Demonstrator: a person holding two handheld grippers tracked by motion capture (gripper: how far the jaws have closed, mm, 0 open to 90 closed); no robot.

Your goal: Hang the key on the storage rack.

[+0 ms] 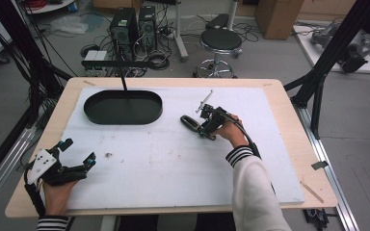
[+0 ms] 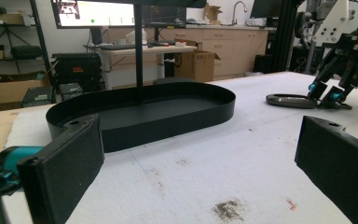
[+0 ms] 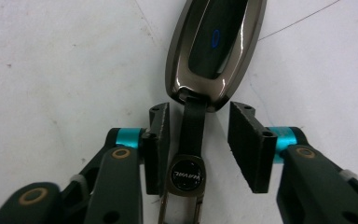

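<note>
R tool (image 3: 199,144) astride key fob strap (image 3: 192,126), black tray (image 1: 123,107) bare

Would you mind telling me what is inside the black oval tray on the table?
The black oval tray holds nothing visible: its dark floor is bare apart from the post rising from it. The near wall hides a strip of the floor.

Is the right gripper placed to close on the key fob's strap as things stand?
Probably yes: the right gripper straddles the key fob's strap, its pads flanking it with small gaps, and nothing lies between them on the white table cover.
</note>
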